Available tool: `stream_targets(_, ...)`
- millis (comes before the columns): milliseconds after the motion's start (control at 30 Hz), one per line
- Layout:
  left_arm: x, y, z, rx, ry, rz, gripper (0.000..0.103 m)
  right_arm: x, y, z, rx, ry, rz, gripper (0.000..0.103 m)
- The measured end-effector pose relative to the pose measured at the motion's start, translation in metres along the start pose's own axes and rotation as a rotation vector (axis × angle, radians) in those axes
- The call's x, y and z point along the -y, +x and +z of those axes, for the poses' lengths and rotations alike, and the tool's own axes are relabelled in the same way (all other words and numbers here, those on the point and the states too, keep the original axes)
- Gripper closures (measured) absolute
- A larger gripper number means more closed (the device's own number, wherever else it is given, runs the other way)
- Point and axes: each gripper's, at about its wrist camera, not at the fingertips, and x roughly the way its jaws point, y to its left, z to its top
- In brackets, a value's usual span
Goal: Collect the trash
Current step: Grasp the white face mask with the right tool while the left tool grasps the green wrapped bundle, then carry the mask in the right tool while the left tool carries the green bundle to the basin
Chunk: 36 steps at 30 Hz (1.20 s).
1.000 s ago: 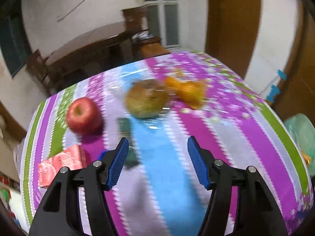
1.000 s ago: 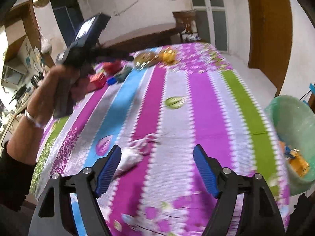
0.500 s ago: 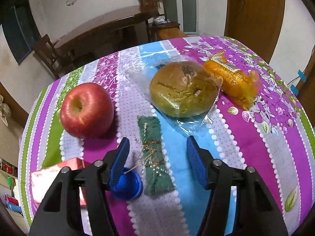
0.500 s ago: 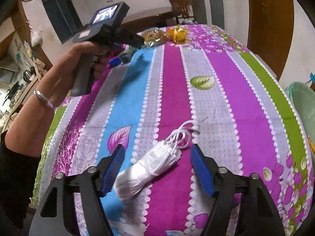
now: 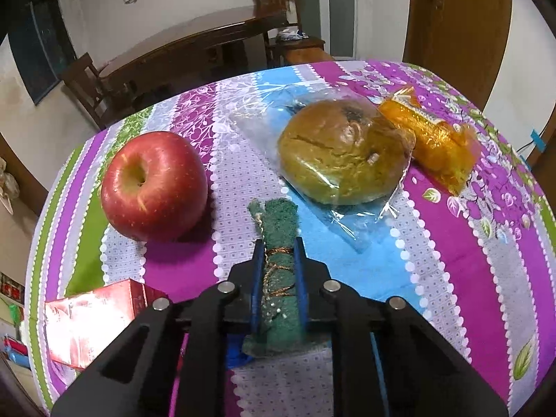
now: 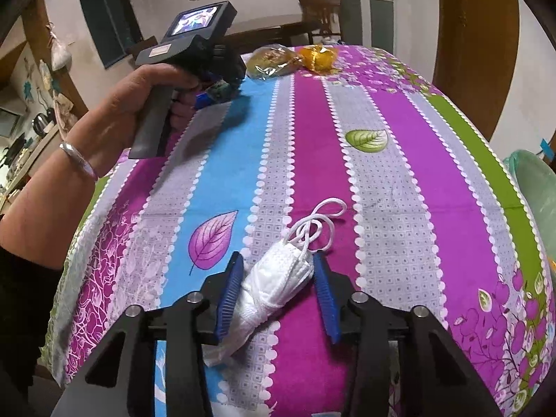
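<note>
My left gripper (image 5: pixel 278 257) is shut on a rolled green scouring pad (image 5: pixel 278 229) that lies on the striped tablecloth (image 5: pixel 434 250). A blue bottle cap (image 5: pixel 236 356) peeks out under the left finger. My right gripper (image 6: pixel 276 271) has its blue pads either side of a folded white face mask (image 6: pixel 278 278) on the cloth, jaws partly closed with small gaps; the mask's ear loops (image 6: pixel 321 217) trail ahead. The left gripper and the hand holding it (image 6: pixel 194 80) show at the far left of the right wrist view.
A red apple (image 5: pixel 153 184), a bun in clear plastic (image 5: pixel 340 153), an orange wrapper (image 5: pixel 434 139) and a red carton (image 5: pixel 90 319) lie around the pad. A green-lined trash bin (image 6: pixel 535 187) stands past the table's right edge. Dark wooden furniture (image 5: pixel 194 52) stands behind.
My left gripper moved forward over the green pad and closed on it. My right gripper moved forward around the white mask and its jaws narrowed.
</note>
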Motion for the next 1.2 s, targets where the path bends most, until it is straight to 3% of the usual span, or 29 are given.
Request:
stream_targets(400,-0.007,-0.066,0.007,0.107,-0.027,-0.108,0.090,0.031,-0.031,0.010,0.102,0.073,0.084,0.072)
stream_targets(800,0.060,-0.150,-0.041,0.216,0.115,-0.234,0.089,0.079,-0.073,0.015,0.206,0.080,0.032,0.072)
stream_targets(1200,0.136,-0.167,-0.114,0.253,0.248,-0.175,0.089,0.129,-0.087,-0.011,0.209,0.125,-0.040,0.072)
